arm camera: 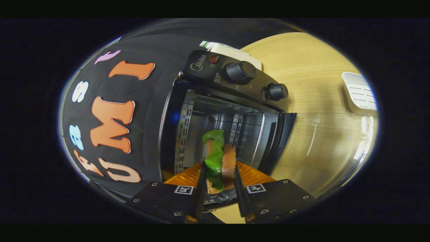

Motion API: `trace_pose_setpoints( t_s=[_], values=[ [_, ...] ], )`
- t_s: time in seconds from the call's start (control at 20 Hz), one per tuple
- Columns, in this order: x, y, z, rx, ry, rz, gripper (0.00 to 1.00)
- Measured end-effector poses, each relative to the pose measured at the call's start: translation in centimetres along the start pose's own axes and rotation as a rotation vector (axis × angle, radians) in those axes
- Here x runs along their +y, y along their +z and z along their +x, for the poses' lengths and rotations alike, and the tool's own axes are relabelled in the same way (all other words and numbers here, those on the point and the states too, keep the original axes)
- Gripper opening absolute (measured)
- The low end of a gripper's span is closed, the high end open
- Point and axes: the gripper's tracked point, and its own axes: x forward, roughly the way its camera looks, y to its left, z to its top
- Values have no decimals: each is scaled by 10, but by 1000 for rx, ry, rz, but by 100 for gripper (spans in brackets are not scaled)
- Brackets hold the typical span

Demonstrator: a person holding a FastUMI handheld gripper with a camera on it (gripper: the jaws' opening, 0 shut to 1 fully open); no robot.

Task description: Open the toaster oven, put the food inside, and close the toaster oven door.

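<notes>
Between the two fingers of the tool (219, 183) sits the food (220, 161), a sandwich-like piece with brown bread slices and a green leaf folded along its near edge. Both fingers press against its sides, so the tool is closed on it and holding it upright. Just under and beyond the fingertips lies an orange ribbed surface (250, 173); whether it is a tray or the inner face of the lowered door cannot be told. Beyond that stands the toaster oven (215, 97), black, with its front open and its shiny metal cavity (235, 124) exposed, slotted rails showing on the side walls. The food's far end reaches up in front of that opening. Along the oven's control panel sit two round black knobs (240, 71) and a small red lamp (213, 59). The oven rests on a light wooden table (312, 101). Farther off on the table lies a white slatted object (361, 94), well apart from the oven.
</notes>
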Motion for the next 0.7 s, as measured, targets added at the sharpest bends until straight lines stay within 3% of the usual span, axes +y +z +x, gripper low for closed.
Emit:
trace_pose_setpoints(
  t_s=[0.2, 0.25, 0.35, 0.7],
  values=[
    [-18, 2, -3, 9, -68, -34, 70],
    [-21, -1, -4, 26, -75, -31, 83],
    [-22, 1, -10, 38, -71, -26, 97],
    [-24, 2, -69, 93, -45, -148, 98]
  ],
)
